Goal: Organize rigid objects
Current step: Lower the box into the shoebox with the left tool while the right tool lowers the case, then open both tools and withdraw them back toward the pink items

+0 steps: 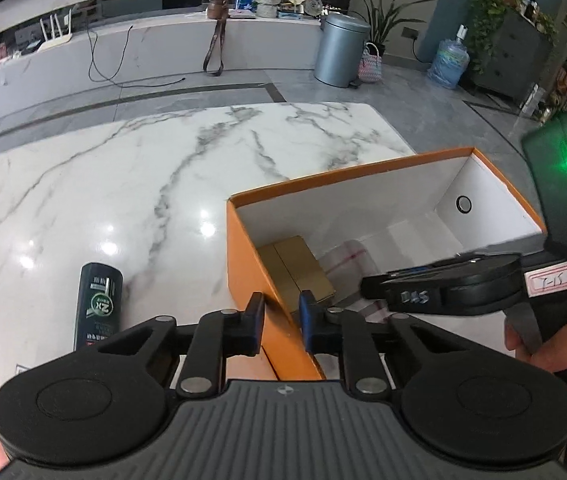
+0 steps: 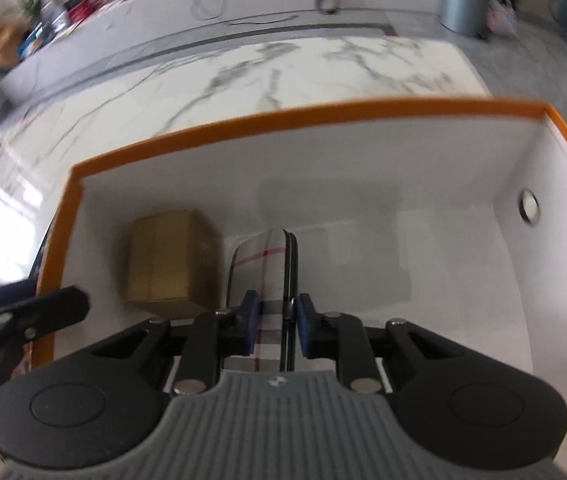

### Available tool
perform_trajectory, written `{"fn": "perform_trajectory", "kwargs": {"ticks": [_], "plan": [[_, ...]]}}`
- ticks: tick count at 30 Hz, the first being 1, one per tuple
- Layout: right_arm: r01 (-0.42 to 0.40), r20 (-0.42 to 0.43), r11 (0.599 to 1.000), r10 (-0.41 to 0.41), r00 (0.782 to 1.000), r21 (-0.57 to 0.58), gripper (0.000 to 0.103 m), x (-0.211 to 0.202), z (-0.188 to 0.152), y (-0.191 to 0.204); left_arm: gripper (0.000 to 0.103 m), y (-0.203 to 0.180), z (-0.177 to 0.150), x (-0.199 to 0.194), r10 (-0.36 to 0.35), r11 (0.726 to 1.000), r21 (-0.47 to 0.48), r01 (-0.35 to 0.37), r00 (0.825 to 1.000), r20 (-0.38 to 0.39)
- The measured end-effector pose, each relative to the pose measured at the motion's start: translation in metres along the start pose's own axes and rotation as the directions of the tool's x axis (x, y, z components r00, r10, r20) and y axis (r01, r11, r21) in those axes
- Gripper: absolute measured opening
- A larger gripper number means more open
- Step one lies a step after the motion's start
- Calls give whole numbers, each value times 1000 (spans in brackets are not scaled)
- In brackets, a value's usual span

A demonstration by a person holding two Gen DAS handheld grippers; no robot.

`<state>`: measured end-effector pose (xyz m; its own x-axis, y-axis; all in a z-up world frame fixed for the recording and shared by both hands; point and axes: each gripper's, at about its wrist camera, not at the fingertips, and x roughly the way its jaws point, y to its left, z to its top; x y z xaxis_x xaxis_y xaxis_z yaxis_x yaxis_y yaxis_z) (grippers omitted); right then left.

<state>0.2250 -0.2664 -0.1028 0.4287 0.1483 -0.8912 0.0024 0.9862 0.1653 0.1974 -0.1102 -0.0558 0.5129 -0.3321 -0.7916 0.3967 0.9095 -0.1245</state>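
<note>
An orange box [image 1: 243,264] with a white inside stands on the marble table [image 1: 143,184]. My left gripper [image 1: 281,328] is shut across the box's near left wall, one pad on each side. Inside lies a small gold carton [image 2: 171,260]. Beside it a plaid case [image 2: 267,268] stands on edge, with my right gripper [image 2: 279,328] shut on it, pads against both faces. In the left wrist view the right gripper [image 1: 379,288] reaches into the box from the right, over the gold carton [image 1: 295,272]. A dark green bottle [image 1: 97,308] lies on the table left of the box.
The orange box [image 2: 283,118] has a round metal eyelet [image 2: 529,206] in its right end wall. A person's hand [image 1: 539,352] holds the right gripper. Beyond the table are grey floor, a metal bin [image 1: 339,50] and a long white counter [image 1: 143,52].
</note>
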Motion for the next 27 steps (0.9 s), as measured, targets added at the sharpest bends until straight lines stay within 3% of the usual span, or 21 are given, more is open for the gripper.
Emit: {"fn": "perform_trajectory", "kwargs": {"ticks": [5,9,13,15,17,22,27], "plan": [[-32,-6,999,32,999,-25,19,3,3,12,20,4,2,3,-11,1000,0,11,1000,2],[-7,-9,999,6,1000,-49,23,3,0,15,20,4,1,2,-12,1000,9,12,1000,-3],[76,-18,994,-78,997,-77,28,2,-5,18,20,4,-2,-4,-21,1000,4,21,1000,6],[114,1,989,-115,993,-89,40,-2,-8,19,21,5,-4,-10,-24,1000,8,24,1000,14],[150,19,984,-149,989,-98,45,-7,-10,19,21,7,-6,-17,-36,999,4,36,999,21],[157,73,984,-151,986,-82,45,-27,-15,21,24,12,-10,-34,-34,999,-2,34,999,40],[134,217,986,-111,970,-96,49,-58,-21,35,24,22,-17,-56,-6,1000,7,6,997,71]]}}
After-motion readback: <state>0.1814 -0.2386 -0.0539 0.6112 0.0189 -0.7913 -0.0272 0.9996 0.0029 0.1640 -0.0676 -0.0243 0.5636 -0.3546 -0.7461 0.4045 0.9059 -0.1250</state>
